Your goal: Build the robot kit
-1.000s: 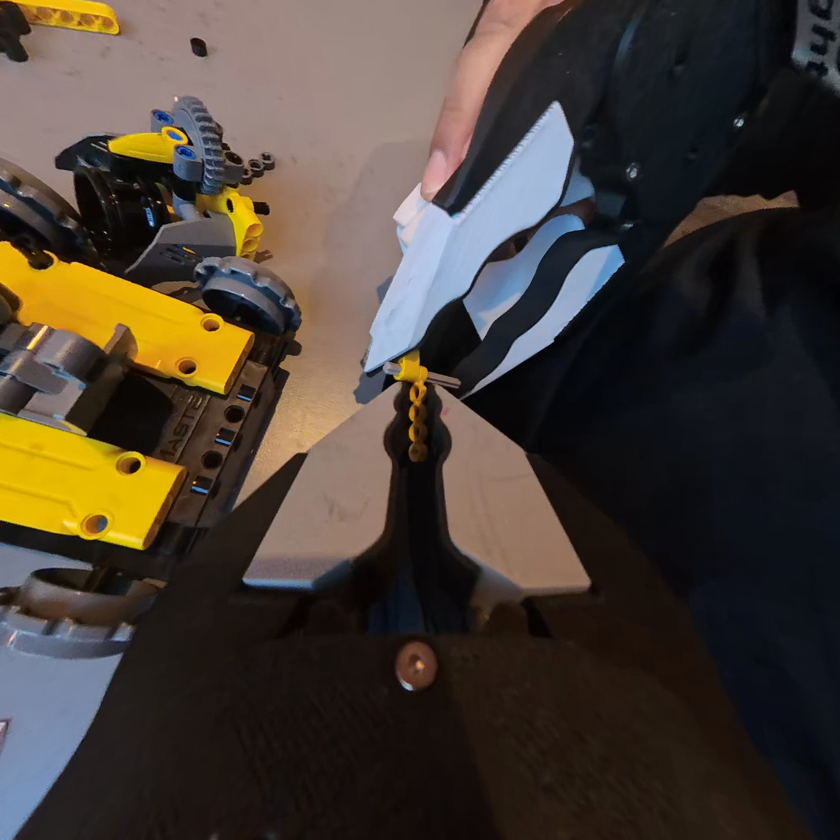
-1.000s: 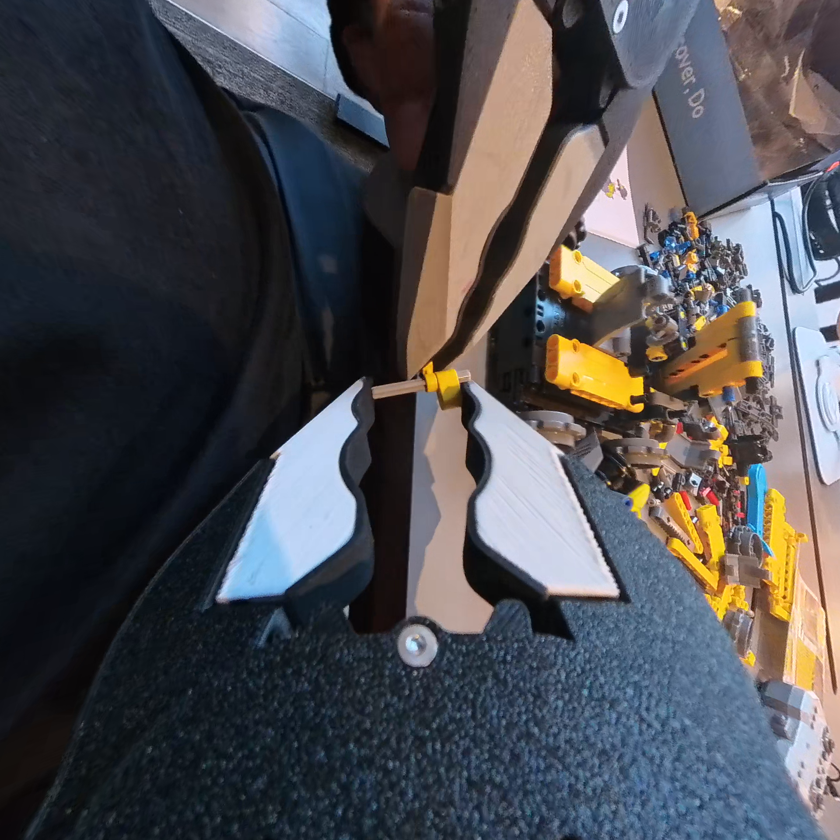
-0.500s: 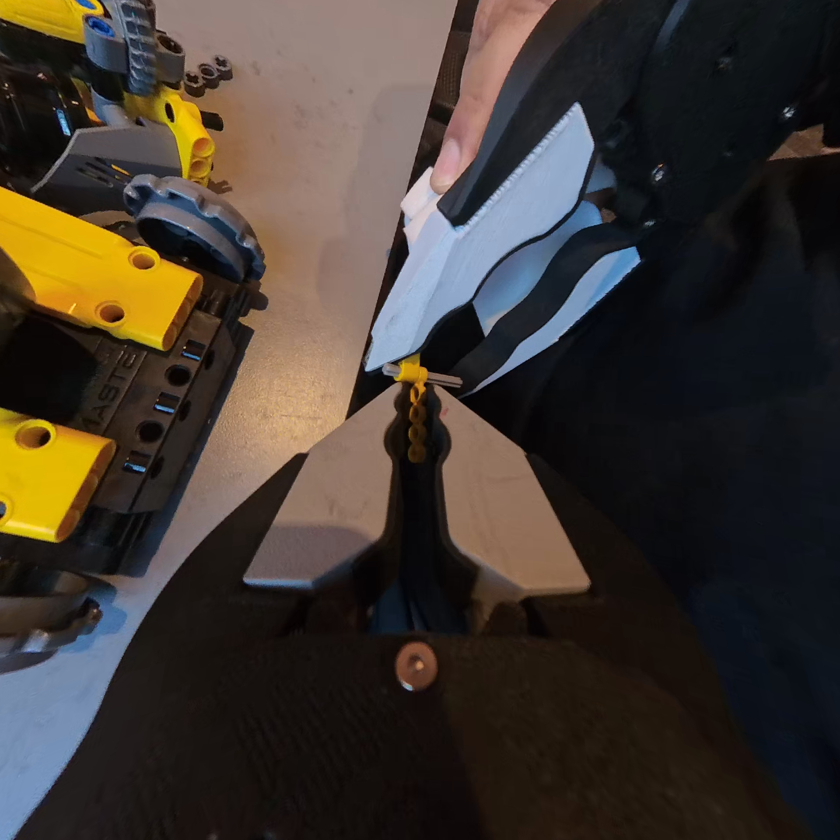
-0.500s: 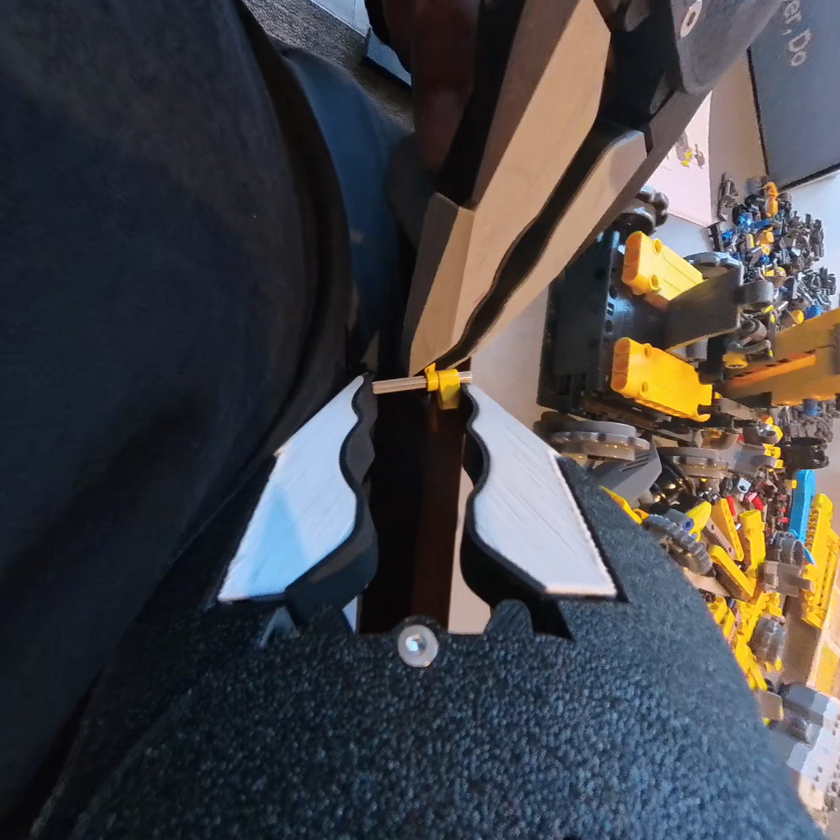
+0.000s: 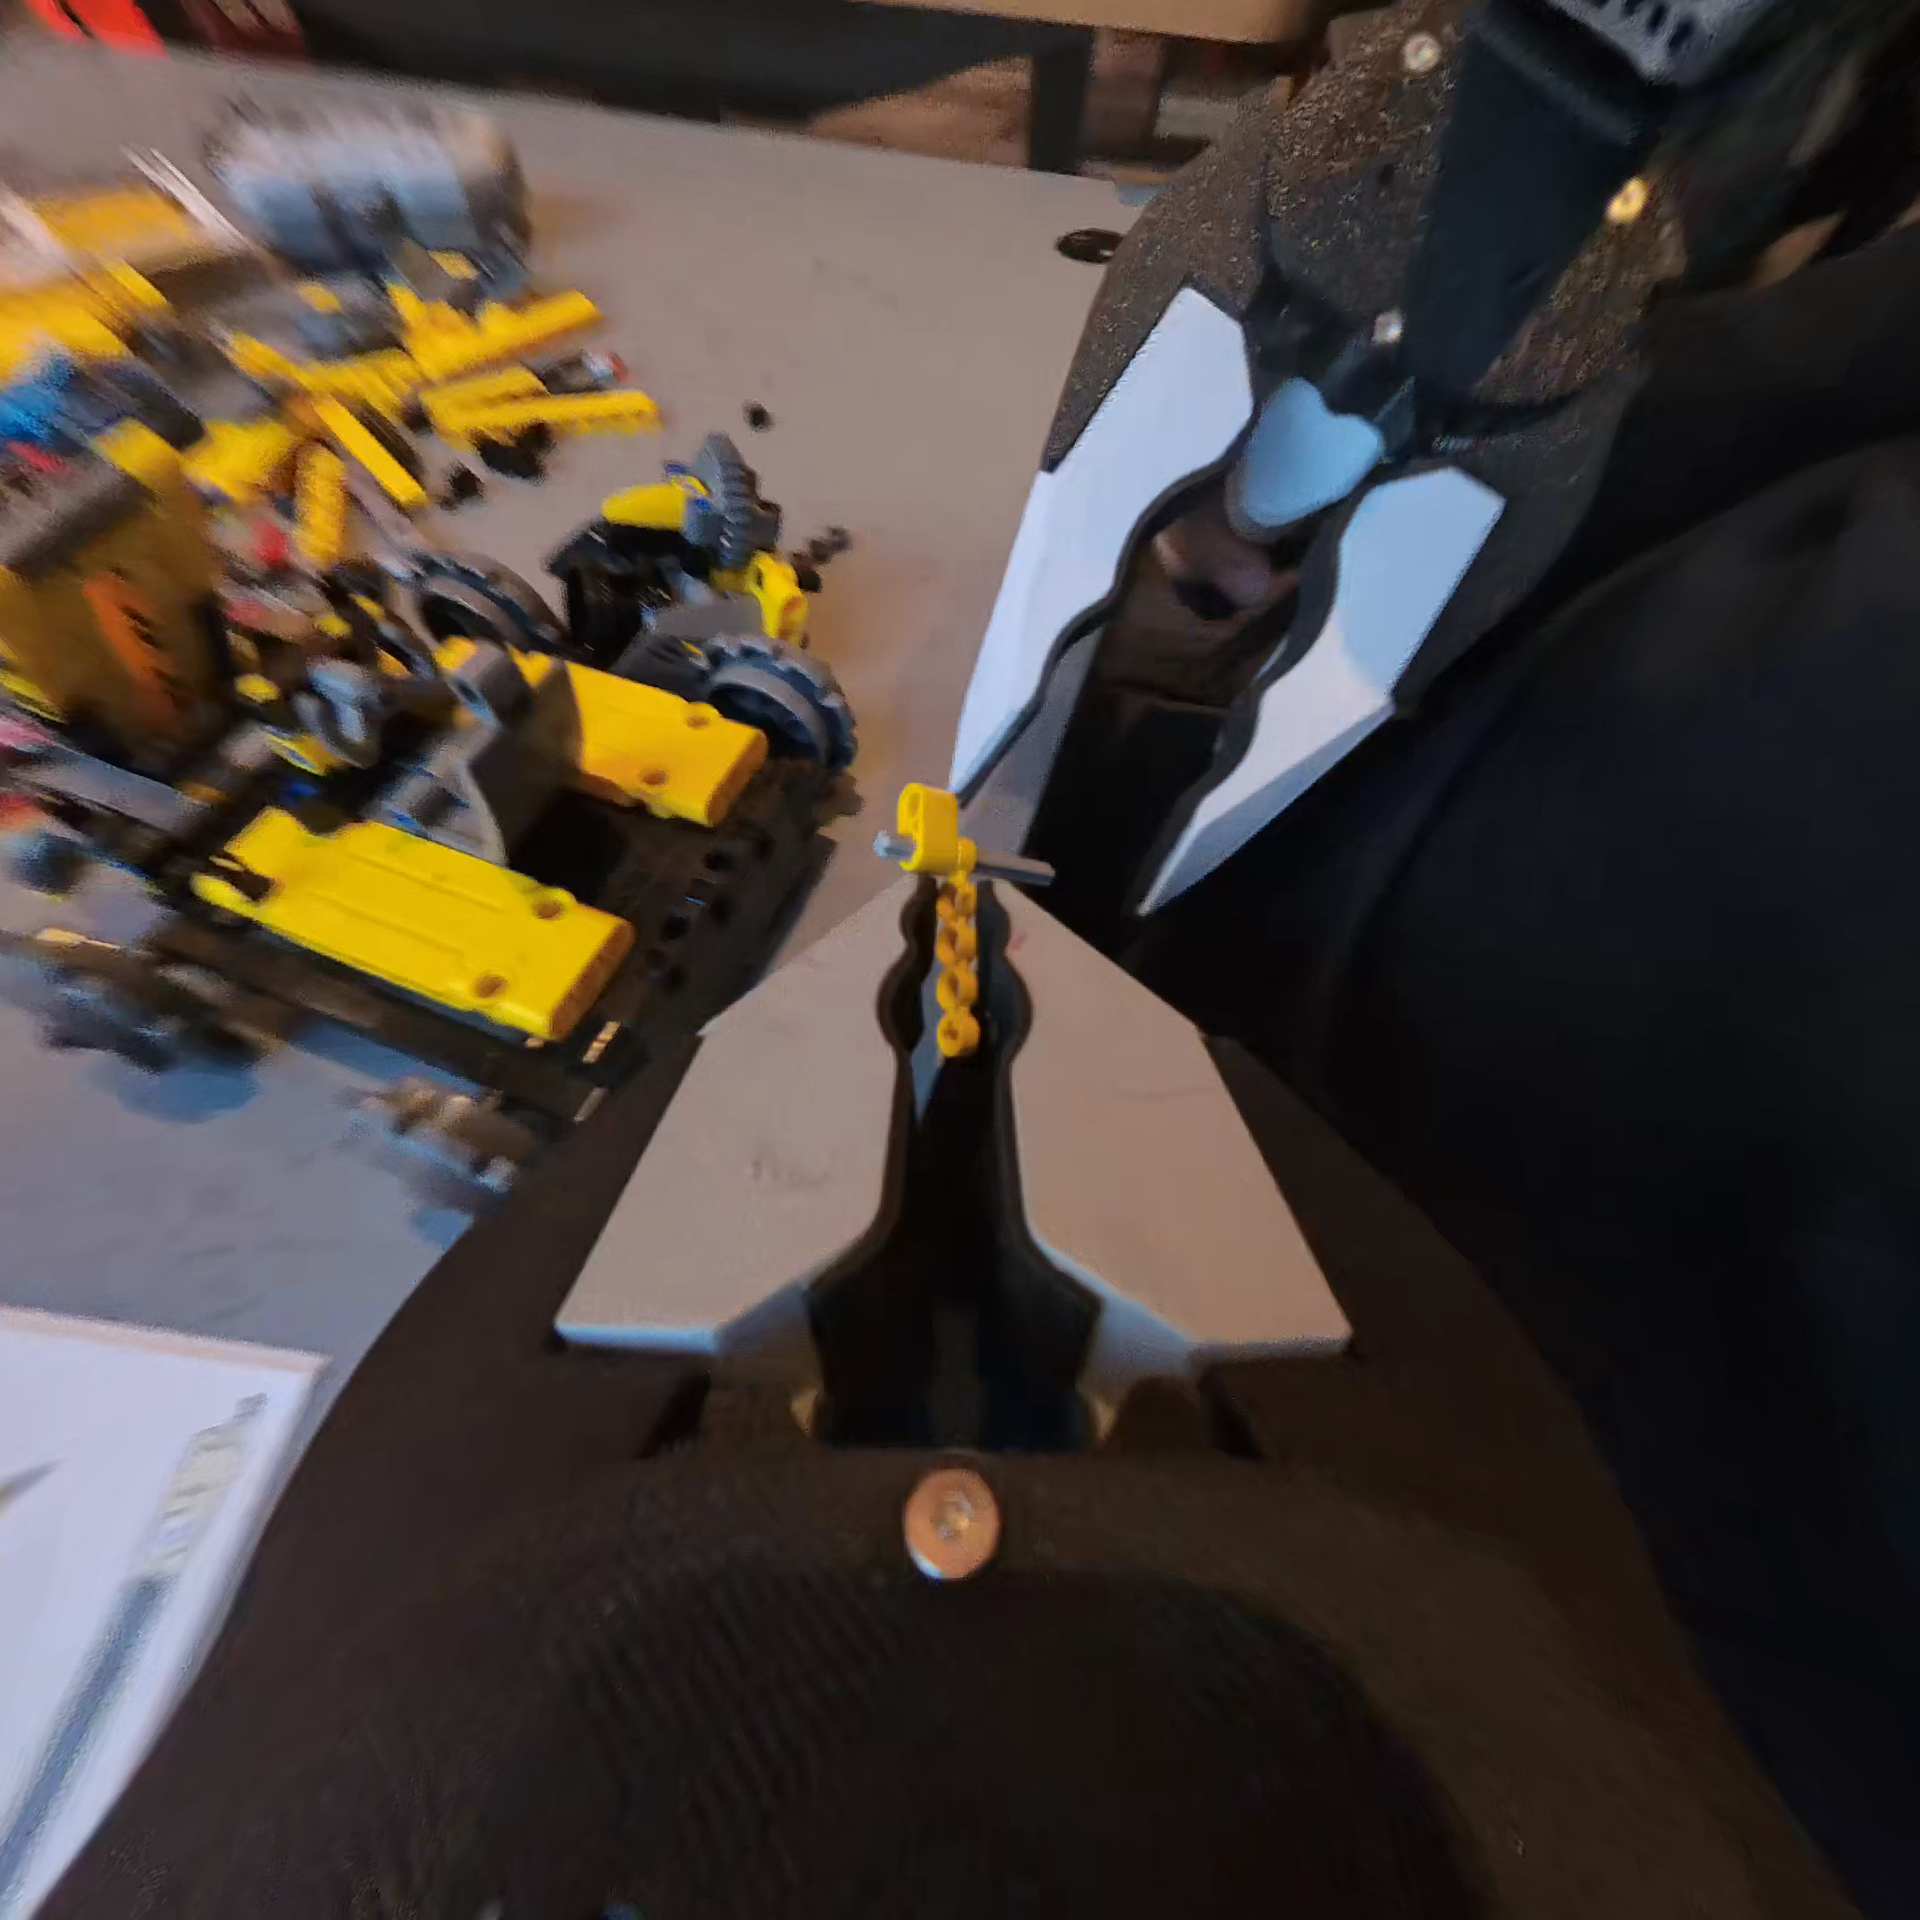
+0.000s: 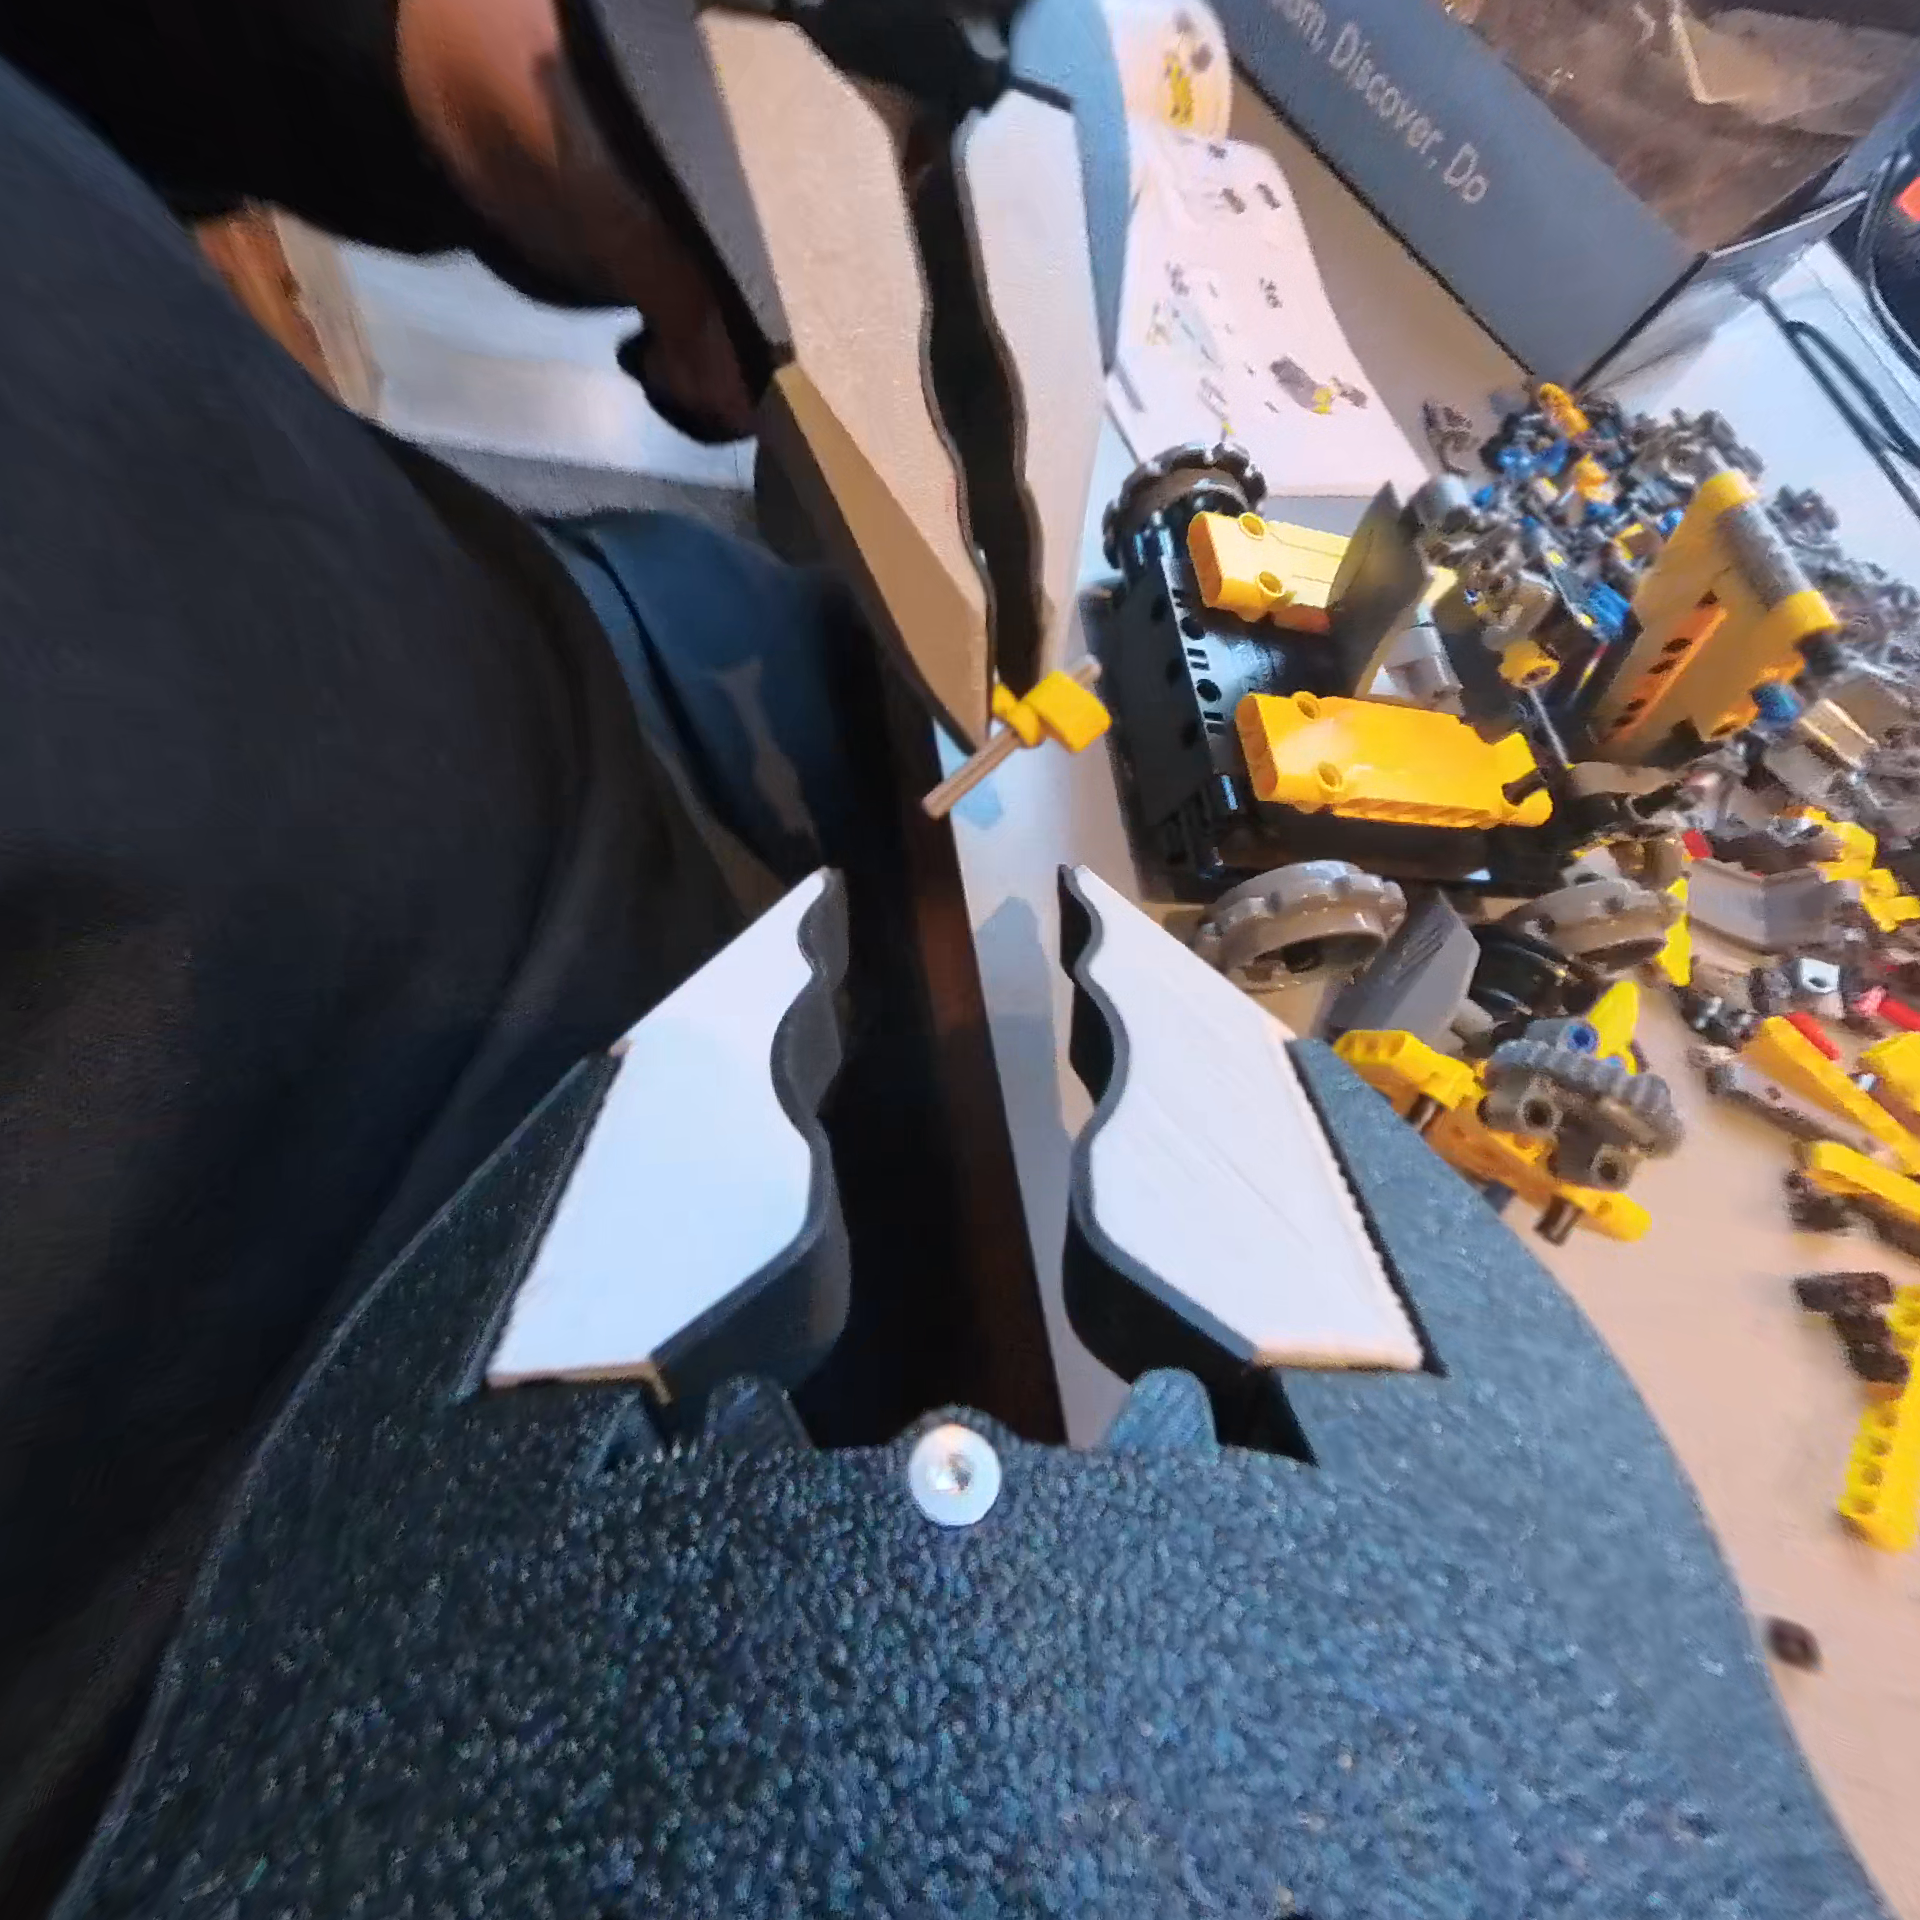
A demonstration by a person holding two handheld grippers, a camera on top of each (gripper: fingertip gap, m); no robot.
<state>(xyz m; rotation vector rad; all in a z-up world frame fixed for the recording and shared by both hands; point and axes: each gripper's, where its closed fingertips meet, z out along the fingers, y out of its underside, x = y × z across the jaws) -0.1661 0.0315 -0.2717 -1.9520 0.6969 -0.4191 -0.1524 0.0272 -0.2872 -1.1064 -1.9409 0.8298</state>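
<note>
The left gripper (image 5: 956,904) is clamped tight on a thin yellow beam (image 5: 956,977) with a row of holes, which stands up between its closed fingers. At the beam's tip, just past the fingertips, sits a small yellow connector (image 5: 928,840) with a grey axle (image 5: 1013,871) running crosswise through it. The right gripper (image 6: 945,883) stands with its jaws spread apart and nothing between them; in the left wrist view it (image 5: 1060,847) hangs just beyond the axle, its two white fingers on either side of the axle's right end, not touching it as far as can be told. To the left of the left gripper, on the grey table (image 5: 883,343), stands a half-built yellow and black vehicle model (image 5: 499,852) with grey toothed wheels. Beyond it lies a blurred heap of loose yellow, grey and blue parts (image 5: 343,416). Near the left gripper's base on its left lies a white printed sheet (image 5: 114,1538). Dark clothing (image 5: 1662,1039) fills the right side.
</note>
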